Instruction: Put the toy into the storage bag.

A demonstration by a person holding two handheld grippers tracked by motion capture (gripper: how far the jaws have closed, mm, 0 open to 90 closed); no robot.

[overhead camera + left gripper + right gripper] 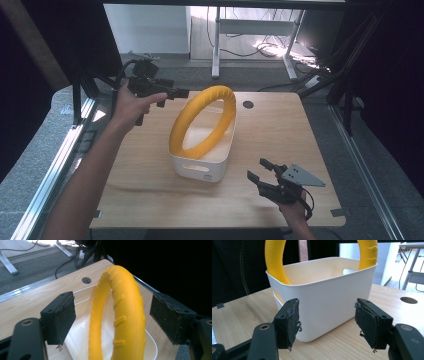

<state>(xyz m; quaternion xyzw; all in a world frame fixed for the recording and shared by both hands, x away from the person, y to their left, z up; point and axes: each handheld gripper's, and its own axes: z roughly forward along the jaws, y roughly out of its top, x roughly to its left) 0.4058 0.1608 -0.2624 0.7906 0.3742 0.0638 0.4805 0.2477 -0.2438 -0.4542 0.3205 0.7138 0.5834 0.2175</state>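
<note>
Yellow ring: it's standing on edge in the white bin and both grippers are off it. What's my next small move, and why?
Probably draw the left gripper clear. The yellow ring stands on edge in the white bin, leaning on its rim, and the left jaws are open with no pad touching it. The right gripper waits open, apart from the bin.

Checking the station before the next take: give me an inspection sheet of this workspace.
Surface: wooden table, with a round hole near its far edge.
Job's things: yellow ring standing tilted in the white bin.
Clutter: nothing seen.
Grippers: left gripper open, clear of the ring; right gripper open, short of the bin.
Cables: loose cables on the floor beyond the table.
Surroundings: white desk frame, dark curtains.
</note>
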